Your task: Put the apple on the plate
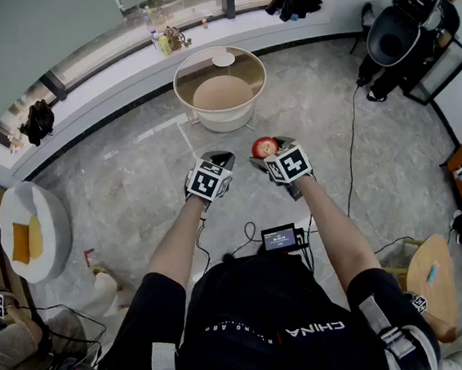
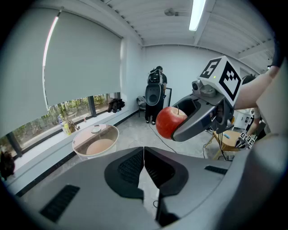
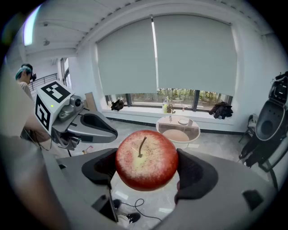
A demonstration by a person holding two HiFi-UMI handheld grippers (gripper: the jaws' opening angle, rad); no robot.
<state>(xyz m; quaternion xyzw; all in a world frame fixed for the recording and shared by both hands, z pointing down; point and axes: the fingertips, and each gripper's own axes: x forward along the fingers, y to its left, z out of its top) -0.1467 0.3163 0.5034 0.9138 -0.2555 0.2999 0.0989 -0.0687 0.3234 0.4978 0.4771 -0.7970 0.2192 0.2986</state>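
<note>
Apple (image 3: 146, 159), red with a yellowish top, stem up toward the camera, sits clamped between the two dark pads of the right gripper (image 1: 267, 148); jaws spread wide around it, a pad pressing on each side, fruit held in the air over the floor. Marker cube (image 1: 288, 164) sits just behind those jaws. Left gripper (image 2: 144, 152) is just beside the right one, on its left, about level with it, not touching it or the apple; its jaws are closed together with nothing between them. Both grippers tilt downward. Below the right gripper's jaws: grey marble-pattern floor with a black cable (image 3: 135, 215) looping across it. Ahead of both grippers, well apart from them, stands a round glass table (image 1: 178, 91) with a beige disc lower inside it. Small white plate (image 1: 223, 59) rests on the tabletop toward the side away from the grippers, with nothing on it; the apple is nowhere near it. Beyond the table a curved window ledge carries a few bottles (image 3: 168, 108) and a dark piece of clothing (image 3: 221, 110), right of the bottles as the right gripper sees it. Grey roller blinds hang above the window strip.
</note>
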